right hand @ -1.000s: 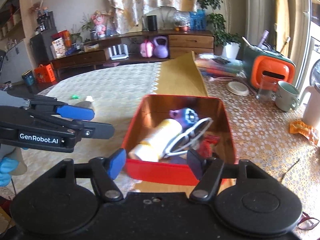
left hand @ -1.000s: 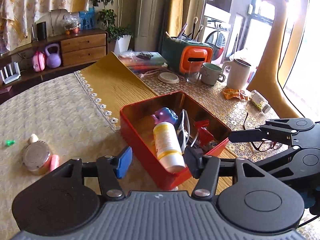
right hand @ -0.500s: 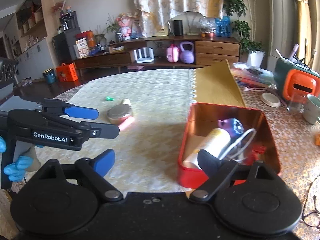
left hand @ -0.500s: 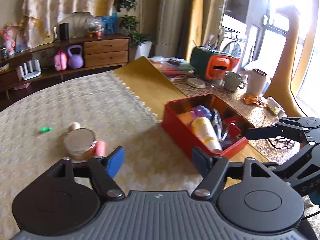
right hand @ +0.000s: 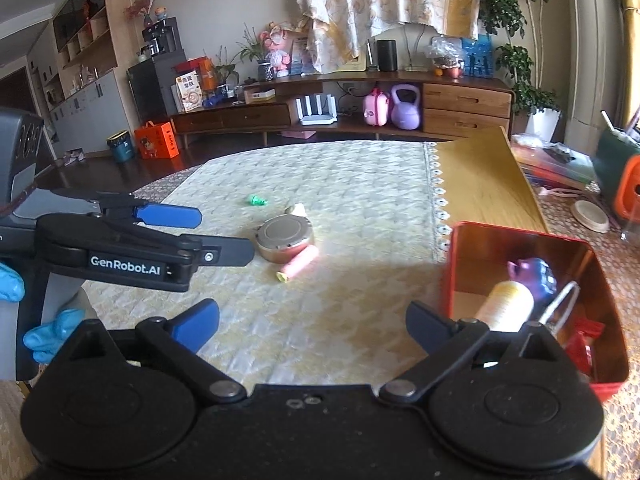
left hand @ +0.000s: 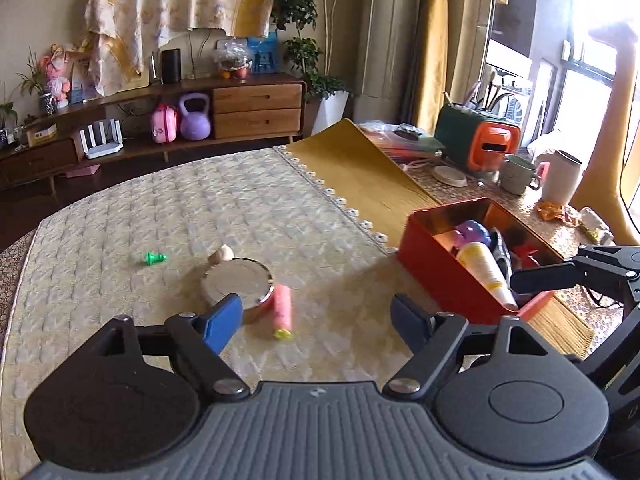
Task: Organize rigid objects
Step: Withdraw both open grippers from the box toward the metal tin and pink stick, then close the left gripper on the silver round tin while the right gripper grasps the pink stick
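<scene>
A red tin box on the table holds a white-and-yellow bottle, a purple toy and glasses. Loose on the quilted cloth lie a round metal tin, a pink tube, a small green piece and a beige piece. My left gripper is open and empty, just short of the tin and tube. My right gripper is open and empty, left of the box.
At the back right stand an orange-and-green holder, a mug, a white jug and a small dish. A yellow mat lies behind the box. A sideboard stands beyond the table.
Both grippers have swung left, away from the red box and toward the loose items on the cloth. Both stayed open and empty.
</scene>
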Demonstrator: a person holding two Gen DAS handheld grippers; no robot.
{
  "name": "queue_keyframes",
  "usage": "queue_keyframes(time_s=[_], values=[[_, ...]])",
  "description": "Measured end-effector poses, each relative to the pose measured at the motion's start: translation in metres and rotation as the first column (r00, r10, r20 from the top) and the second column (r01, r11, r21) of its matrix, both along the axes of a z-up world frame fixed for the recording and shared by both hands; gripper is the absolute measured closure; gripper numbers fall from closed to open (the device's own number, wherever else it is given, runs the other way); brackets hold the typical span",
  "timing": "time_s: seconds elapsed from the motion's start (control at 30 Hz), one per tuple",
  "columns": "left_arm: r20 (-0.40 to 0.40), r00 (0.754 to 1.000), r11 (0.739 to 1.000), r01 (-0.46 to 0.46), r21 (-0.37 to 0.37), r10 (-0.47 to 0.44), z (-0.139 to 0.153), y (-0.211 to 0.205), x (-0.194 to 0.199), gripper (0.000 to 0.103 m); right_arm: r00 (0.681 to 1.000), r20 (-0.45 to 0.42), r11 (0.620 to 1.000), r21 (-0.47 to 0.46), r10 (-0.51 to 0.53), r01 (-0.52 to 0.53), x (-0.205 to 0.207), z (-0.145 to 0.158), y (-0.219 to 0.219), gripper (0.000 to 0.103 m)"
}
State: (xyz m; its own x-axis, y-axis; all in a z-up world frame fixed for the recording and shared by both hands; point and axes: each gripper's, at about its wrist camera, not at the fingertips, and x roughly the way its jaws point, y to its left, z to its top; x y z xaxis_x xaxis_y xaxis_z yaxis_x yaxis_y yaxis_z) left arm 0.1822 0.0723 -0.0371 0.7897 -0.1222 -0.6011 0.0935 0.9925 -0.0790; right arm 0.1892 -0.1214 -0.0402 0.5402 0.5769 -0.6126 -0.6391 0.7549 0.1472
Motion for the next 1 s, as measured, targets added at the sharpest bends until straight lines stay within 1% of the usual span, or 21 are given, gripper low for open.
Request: queue_keyframes(time_s=[0.17, 0.23, 0.33, 0.57, 0.7, 0.83, 0.9, 1.0], values=[[-0.009, 1.000, 1.000, -0.022, -0.016, 0.022, -0.006, 0.013, 0.015, 0.017, 1.000, -0.011, 1.000, -0.002, 0.014, -0.014, 0.012, -0.008, 0.020, 0.003], [-0.012, 0.999, 0.999, -0.035, -0.012, 0.035, -0.010, 0.017, 0.022, 0.008, 1.000, -0.017, 1.000, -0.005, 0.016, -0.016, 0.018, -0.012, 0.029, 0.003], [-0.009, 0.998, 0.998, -0.060, -0.013, 0.060, -0.016, 0.023, 0.032, 0.001, 1.000, -0.023, 1.000, -0.011, 0.011, -0.011, 0.026, -0.019, 0.039, 0.003], [-0.032, 0.991, 0.991, -0.129, -0.035, 0.128, -0.033, 0.038, 0.063, 0.000, 0.999, -0.038, 0.999, -0.039, 0.016, -0.018, 0.044, -0.038, 0.062, 0.003], [-0.072, 0.989, 0.990, -0.132, -0.046, 0.128, -0.044, 0.043, 0.083, 0.000, 0.999, -0.050, 0.998, -0.059, 0.004, -0.007, 0.056, -0.051, 0.075, 0.005], [-0.104, 0.986, 0.990, -0.138, -0.030, 0.134, -0.056, 0.044, 0.102, 0.000, 0.998, -0.057, 0.997, -0.078, -0.004, 0.000, 0.067, -0.061, 0.090, 0.006], [-0.123, 0.982, 0.989, -0.146, -0.035, 0.141, -0.063, 0.046, 0.111, 0.000, 0.999, -0.053, 0.996, -0.087, -0.008, 0.003, 0.071, -0.067, 0.096, 0.008], [-0.134, 0.978, 0.985, -0.168, -0.029, 0.162, -0.072, 0.050, 0.119, 0.000, 0.998, -0.061, 0.996, -0.087, -0.014, 0.008, 0.077, -0.071, 0.102, 0.010]])
